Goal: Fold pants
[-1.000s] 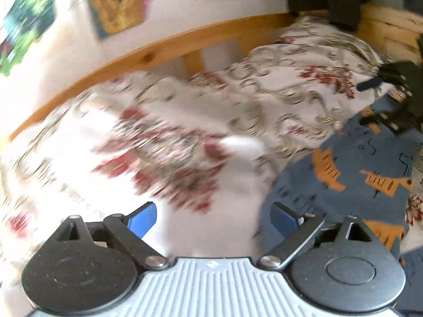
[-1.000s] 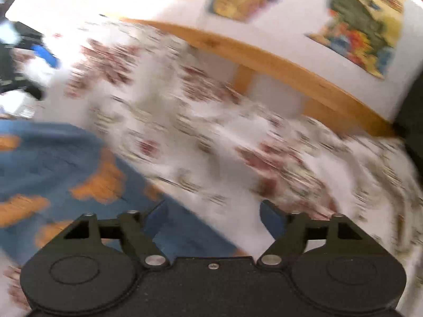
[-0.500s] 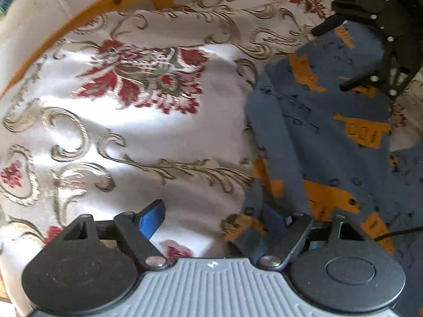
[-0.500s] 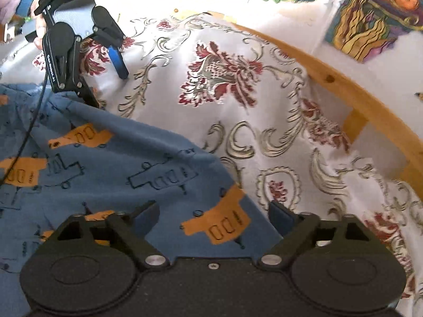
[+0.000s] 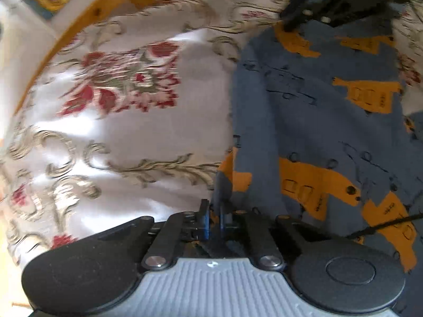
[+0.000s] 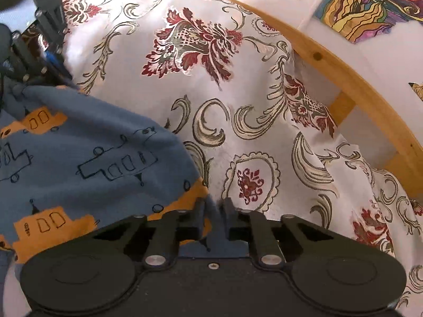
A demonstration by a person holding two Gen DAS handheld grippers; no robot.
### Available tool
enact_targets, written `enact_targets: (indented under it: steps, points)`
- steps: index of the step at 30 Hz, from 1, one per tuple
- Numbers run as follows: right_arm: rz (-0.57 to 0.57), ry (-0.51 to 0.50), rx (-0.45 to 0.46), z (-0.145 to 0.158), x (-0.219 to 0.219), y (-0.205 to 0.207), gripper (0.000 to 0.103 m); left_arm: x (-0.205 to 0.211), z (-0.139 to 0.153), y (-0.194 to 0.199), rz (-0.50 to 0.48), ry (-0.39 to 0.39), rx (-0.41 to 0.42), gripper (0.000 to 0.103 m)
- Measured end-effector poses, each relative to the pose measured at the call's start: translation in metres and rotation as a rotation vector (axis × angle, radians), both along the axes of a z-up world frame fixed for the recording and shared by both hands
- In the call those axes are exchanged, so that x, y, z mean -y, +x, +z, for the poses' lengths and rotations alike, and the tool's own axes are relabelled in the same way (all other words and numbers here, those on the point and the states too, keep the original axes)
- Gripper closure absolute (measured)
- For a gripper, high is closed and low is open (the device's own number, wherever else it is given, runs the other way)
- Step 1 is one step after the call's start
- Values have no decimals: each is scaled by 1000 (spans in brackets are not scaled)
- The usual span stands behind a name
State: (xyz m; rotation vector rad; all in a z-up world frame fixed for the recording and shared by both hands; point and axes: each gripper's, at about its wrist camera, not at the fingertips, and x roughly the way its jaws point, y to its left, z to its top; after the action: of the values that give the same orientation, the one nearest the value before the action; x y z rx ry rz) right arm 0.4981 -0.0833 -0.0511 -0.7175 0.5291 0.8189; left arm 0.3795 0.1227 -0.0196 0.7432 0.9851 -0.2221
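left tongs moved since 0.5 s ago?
Yes. The left tongs have closed on the edge of the pants, slightly nearer to it. The red flower on the bedspread stays upper left, barely shifted.

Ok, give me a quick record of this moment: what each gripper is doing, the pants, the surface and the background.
left gripper: shut on an edge of the pants
right gripper: shut on another edge of the pants
pants: blue with orange vehicle prints, lying on the bedspread, pinched at two edge points
bedspread: white with red floral and grey scroll pattern
bed frame: wooden rail behind the bedspread
wall pictures: colourful drawings above the rail
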Motion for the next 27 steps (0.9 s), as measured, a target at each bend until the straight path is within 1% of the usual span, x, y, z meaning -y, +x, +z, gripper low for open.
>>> enact_targets:
  steps: [4,5,6,7,8,9,10,11,13,15,17,18,19,20,22,24,25,26,27]
  points:
    - [7,-6,46,3,5,-13,99,-4,10,-10,74,18,118,97]
    - [5,-1,52,5,7,-16,103,-4,12,-14,93,33,163,97]
    - [8,5,57,6,9,-20,103,-5,15,-16,104,42,198,97]
    - [11,7,70,8,10,-24,103,-5,16,-20,115,50,232,93]
    - [15,4,83,8,12,-28,103,-5,17,-22,119,58,267,83]
    - [22,-2,88,7,13,-32,103,-4,18,-25,112,57,285,76]
    - [27,-8,87,6,13,-34,103,-4,19,-27,100,51,282,57]
    - [33,-16,85,5,13,-36,103,-4,20,-28,91,39,273,46]
    - [37,-30,93,1,13,-39,103,-6,24,-26,66,-4,258,46]
    - [30,-30,93,-1,11,-38,103,-4,28,-19,50,-36,246,42]
    - [22,-23,84,-1,10,-35,103,-5,33,-12,21,-82,237,30]
    - [21,-18,79,-1,10,-33,100,-7,37,-7,6,-124,221,26]
    - [20,-18,76,-1,10,-32,98,-10,41,-1,-8,-178,195,19]
    - [18,-18,71,-2,11,-30,96,-14,45,4,-15,-229,182,16]
    - [10,-19,58,-2,11,-26,95,-21,47,19,-13,-306,135,15]
    - [-3,-16,50,-3,12,-22,95,-27,43,38,30,-338,108,15]
    - [-7,-16,47,-3,12,-22,95,-30,40,47,55,-353,88,22]
    - [-11,-18,46,-4,12,-21,98,-33,37,52,72,-371,60,38]
    - [-12,-22,45,-3,12,-21,101,-36,34,58,86,-385,25,48]
